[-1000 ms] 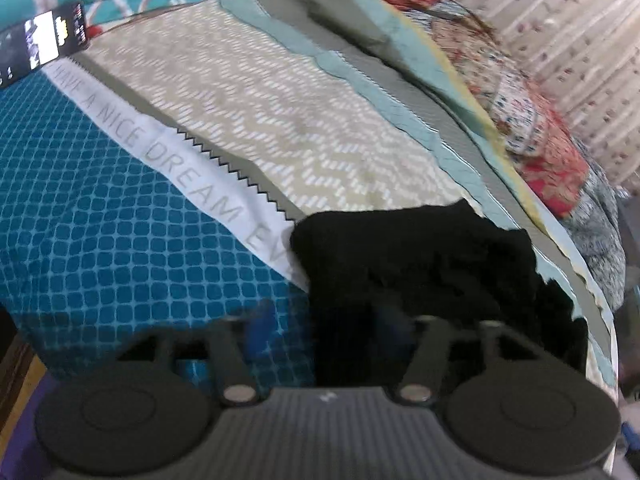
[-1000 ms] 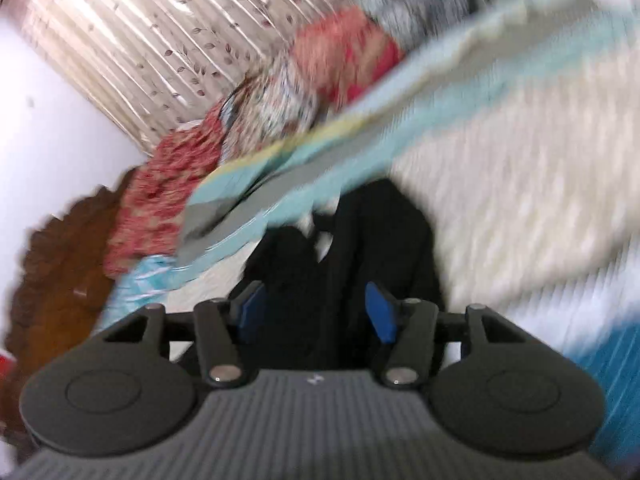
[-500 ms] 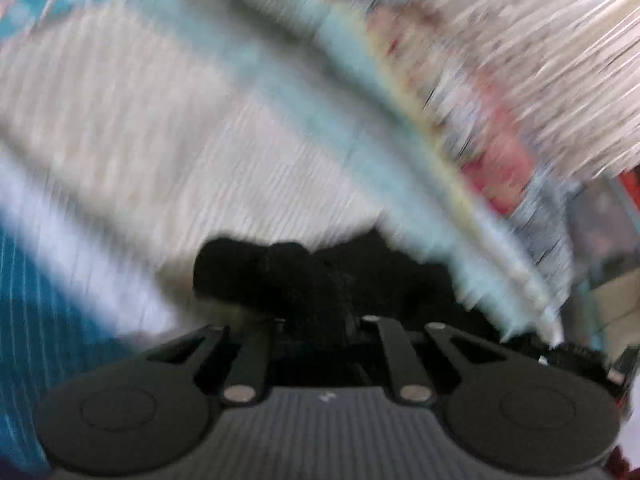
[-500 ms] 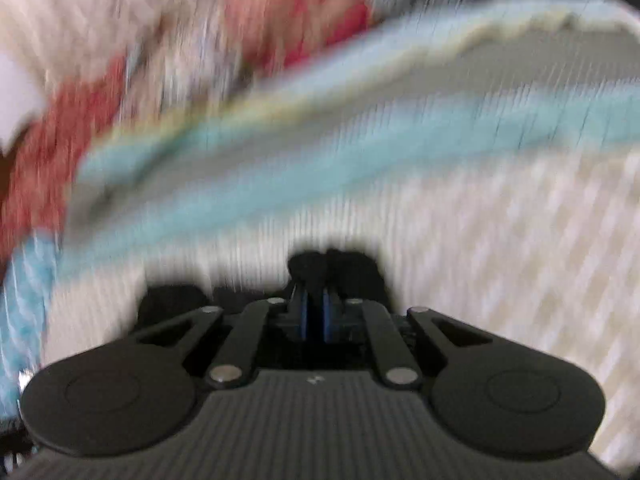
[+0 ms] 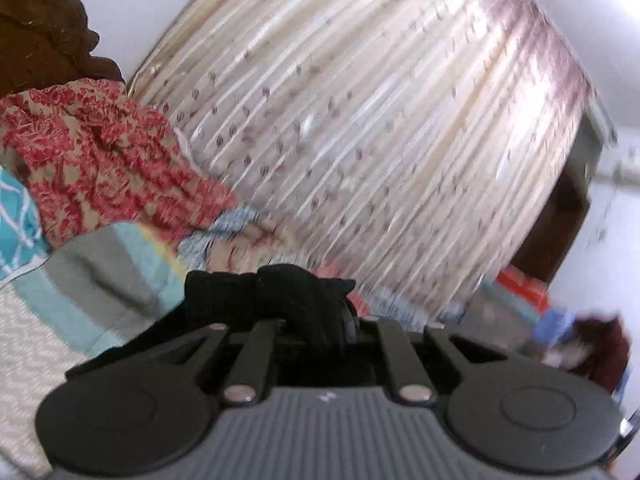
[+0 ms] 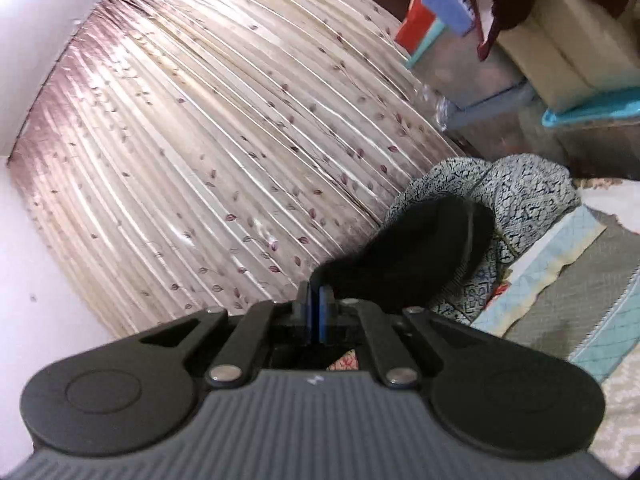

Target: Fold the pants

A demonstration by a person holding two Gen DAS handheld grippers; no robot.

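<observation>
Both your grippers clamp the black pants (image 5: 276, 296) before the curtain (image 5: 380, 120) | left gripper (image 5: 320, 326): fabric bunched, fingers hidden | right gripper (image 6: 319, 312): blue pads (image 6: 325, 304) pinching one edge | only left view: red floral cloth (image 5: 100, 148) left of curtain

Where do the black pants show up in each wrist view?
Left wrist: the black fabric pants sit at lower centre, bunched between the closed fingers of the left hand-held gripper.
Right wrist: the pants lie right of centre, trailing from the shut right hand-held gripper.
Shared landmark: the cream pleated curtain with small leaf print fills the background in both.
</observation>
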